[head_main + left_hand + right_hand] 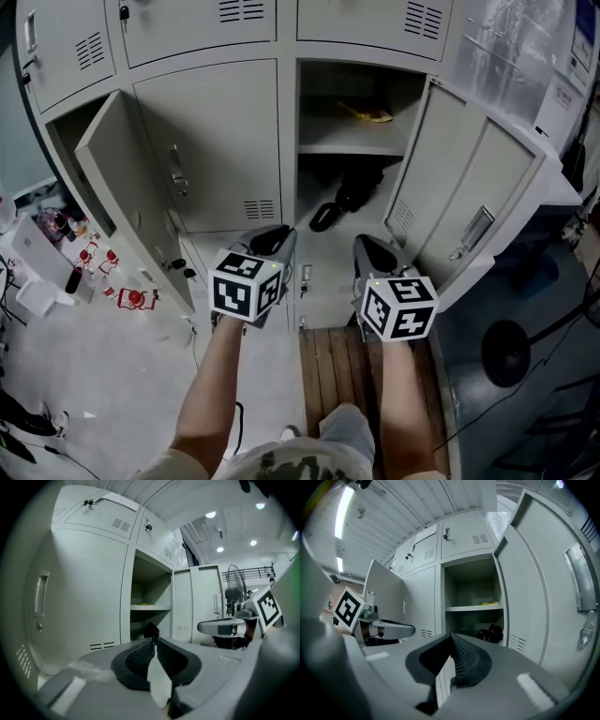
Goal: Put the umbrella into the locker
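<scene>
The black folded umbrella (342,202) lies on the floor of the open locker's lower compartment (314,183), under a shelf (352,146). It shows small and dark past the jaw tips in the left gripper view (151,630) and in the right gripper view (491,633). My left gripper (272,235) (154,641) hovers in front of the locker, jaws together, nothing between them. My right gripper (371,246) (451,637) hangs beside it, also shut and empty. Both stand well short of the umbrella.
The locker's door (455,192) stands swung out to the right. Another locker door (122,192) hangs open at the left. A yellow item (367,114) rests on the shelf. Wooden slats (328,366) lie below me, bottles (94,262) at the left, a round fan base (506,352) at the right.
</scene>
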### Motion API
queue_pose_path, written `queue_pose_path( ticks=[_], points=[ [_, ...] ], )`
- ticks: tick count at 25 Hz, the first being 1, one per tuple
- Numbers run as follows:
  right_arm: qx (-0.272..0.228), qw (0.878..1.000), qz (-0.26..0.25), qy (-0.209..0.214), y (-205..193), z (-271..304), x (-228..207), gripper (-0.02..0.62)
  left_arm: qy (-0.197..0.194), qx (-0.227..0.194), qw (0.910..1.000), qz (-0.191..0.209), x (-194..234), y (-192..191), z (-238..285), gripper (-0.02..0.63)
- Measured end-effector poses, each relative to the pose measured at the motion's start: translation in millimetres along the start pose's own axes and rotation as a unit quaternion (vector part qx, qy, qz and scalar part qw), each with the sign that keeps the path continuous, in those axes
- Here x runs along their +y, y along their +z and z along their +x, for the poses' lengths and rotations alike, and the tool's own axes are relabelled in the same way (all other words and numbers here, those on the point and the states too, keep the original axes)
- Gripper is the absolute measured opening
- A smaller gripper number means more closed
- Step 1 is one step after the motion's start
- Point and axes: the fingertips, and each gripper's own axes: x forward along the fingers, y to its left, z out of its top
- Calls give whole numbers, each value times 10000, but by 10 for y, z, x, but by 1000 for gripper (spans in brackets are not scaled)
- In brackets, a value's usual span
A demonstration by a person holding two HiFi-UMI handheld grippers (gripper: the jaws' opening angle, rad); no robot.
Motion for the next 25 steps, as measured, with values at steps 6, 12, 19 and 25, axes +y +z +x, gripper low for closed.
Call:
queue_pose_path(
  ticks=[6, 12, 19, 25],
  points=[
    [-90, 9999, -107, -67, 62, -90, 96, -3, 90, -43, 9994, 316, -18, 81, -133, 6],
    [-110, 9998, -142, -119, 95, -144, 129, -3, -54, -88, 9992, 385, -81, 96, -176, 6],
    [-119, 9997, -138, -142, 111, -164, 129, -2, -92, -82, 9993, 344, -101, 88, -183, 6],
    [-92, 9997, -159, -142, 98, -157, 153, -3, -117, -57, 9995, 280, -85, 58, -170, 6]
  ],
)
